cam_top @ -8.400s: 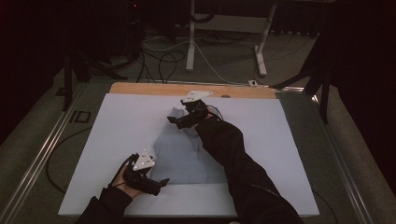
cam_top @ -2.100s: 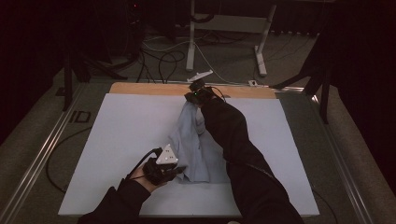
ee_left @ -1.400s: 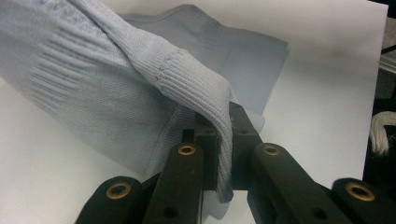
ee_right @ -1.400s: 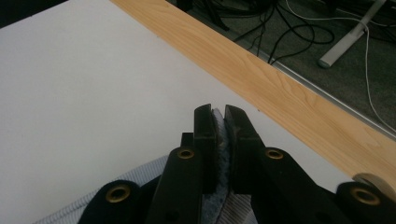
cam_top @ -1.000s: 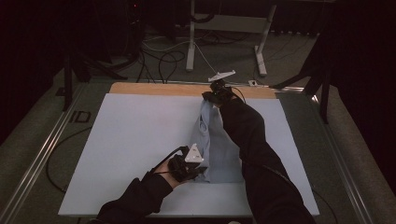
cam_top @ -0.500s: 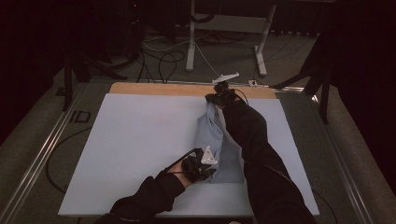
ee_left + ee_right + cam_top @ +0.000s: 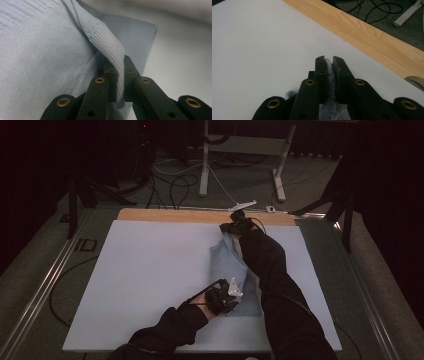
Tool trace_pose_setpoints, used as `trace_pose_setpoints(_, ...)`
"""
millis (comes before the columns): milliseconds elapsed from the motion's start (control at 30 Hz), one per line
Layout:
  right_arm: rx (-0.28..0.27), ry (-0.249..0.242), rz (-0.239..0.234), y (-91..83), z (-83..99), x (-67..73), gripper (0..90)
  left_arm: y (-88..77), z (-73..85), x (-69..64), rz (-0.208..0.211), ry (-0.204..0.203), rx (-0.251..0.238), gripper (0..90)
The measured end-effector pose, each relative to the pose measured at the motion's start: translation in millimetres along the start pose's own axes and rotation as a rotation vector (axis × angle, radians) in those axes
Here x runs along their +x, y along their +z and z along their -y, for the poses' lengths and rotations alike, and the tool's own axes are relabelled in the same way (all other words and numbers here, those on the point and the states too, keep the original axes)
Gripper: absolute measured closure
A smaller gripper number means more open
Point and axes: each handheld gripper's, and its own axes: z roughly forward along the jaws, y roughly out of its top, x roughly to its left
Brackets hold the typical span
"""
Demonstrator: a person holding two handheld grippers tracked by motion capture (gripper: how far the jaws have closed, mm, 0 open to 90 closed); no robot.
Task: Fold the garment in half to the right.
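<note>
My left claw [image 7: 231,296] has carried the near hem of the pale blue knit garment [image 7: 235,270] rightward, so it now lies folded narrow on the right of the white counter [image 7: 150,270]. Both claws stay clamped on fabric, my right claw [image 7: 231,226] at the far edge.

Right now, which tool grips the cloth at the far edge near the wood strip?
The right tool: it pinches the pale blue cloth by the wood strip. The left tool clamps the near end.

The left gripper [image 7: 226,296], clamped on the pale blue garment [image 7: 231,265], has carried its near edge from 7 o'clock toward 5 o'clock, folding the cloth narrower; the right gripper [image 7: 235,223] has shifted toward 1 o'clock.
</note>
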Motion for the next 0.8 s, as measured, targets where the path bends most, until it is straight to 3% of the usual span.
trace_pose_setpoints(67, 0.005, 0.003, -0.012, 1.9, 1.4, -0.8, 80.8, 1.6, -0.8, 0.3, 0.002, -0.003, -0.004, 86.7)
trace_pose_setpoints(133, 0.003, 0.017, -0.019, 2.2, 2.1, -2.8, 71.2, 3.3, -1.5, 0.7, 0.005, -0.011, -0.005, 86.6)
trace_pose_setpoints(200, 0.002, 0.032, -0.018, 1.2, 2.3, -4.3, 48.6, 4.8, -3.7, 0.4, 0.008, -0.015, -0.003, 86.3)
trace_pose_setpoints(300, 0.004, 0.041, -0.023, -2.1, 2.9, -5.5, 27.2, 5.5, -6.3, 1.1, 0.020, -0.026, -0.003, 86.0)
trace_pose_setpoints(367, -0.015, 0.058, -0.059, -6.8, 4.2, -8.8, 15.7, 5.8, -6.7, 0.8, 0.033, -0.028, -0.005, 84.9)
trace_pose_setpoints(600, -0.083, 0.114, -0.050, -28.0, 5.4, -18.5, 10.3, 12.3, -14.8, -6.3, 0.049, -0.010, 0.001, 81.4)
trace_pose_setpoints(800, -0.077, 0.093, -0.030, -37.3, 9.5, -17.4, 10.4, 20.2, -25.2, -8.7, 0.048, -0.018, 0.003, 84.4)
